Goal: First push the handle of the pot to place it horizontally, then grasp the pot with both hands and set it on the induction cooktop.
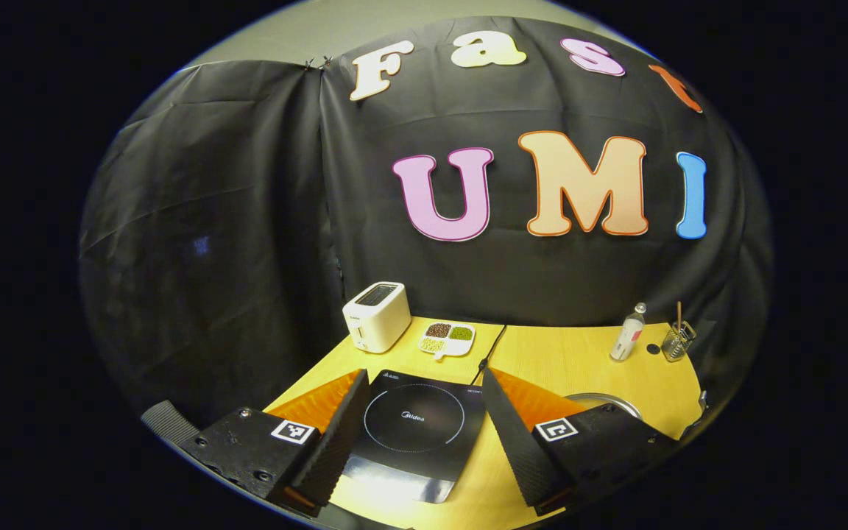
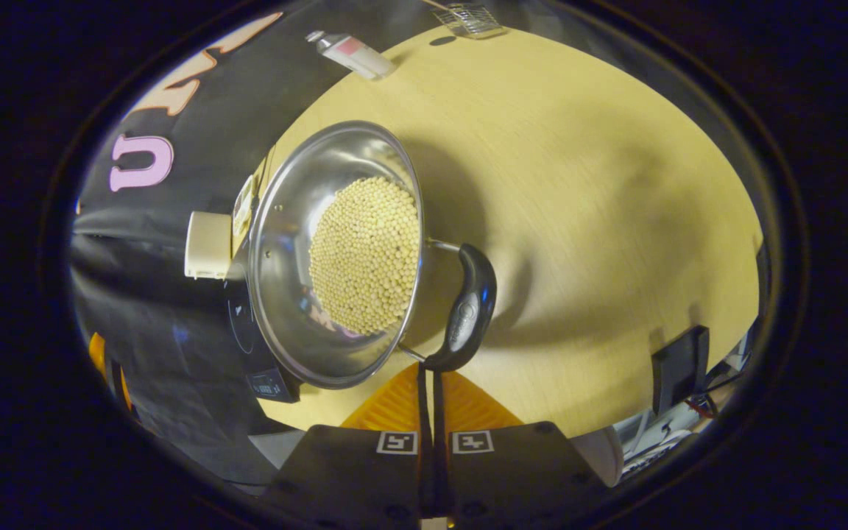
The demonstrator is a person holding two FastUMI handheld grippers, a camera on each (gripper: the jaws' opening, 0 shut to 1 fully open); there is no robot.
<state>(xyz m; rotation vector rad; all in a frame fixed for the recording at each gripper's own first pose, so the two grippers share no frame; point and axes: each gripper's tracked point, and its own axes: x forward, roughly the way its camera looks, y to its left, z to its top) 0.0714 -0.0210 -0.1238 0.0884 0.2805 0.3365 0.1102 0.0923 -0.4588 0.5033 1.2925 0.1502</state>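
Note:
A steel pot (image 2: 288, 243) holding pale round beans rests on the wooden table (image 2: 578, 184) in the right gripper view. Its black handle (image 2: 468, 305) curves along the side nearest me. My right gripper (image 2: 431, 374) is shut, nothing between its fingers, and its tips meet the lower end of that handle. In the left gripper view the left gripper (image 1: 424, 374) stands open above the black induction cooktop (image 1: 413, 427), which lies between its spread fingers. The pot's rim (image 1: 608, 401) peeks out behind that gripper's right finger. The cooktop (image 2: 247, 331) lies just beyond the pot.
A white toaster (image 1: 376, 316) and a divided dish of beans (image 1: 447, 338) stand at the back left of the table. A bottle (image 1: 629, 333) and a wire holder (image 1: 678, 340) stand at the back right. A black cable (image 1: 490, 350) runs from the cooktop to the wall.

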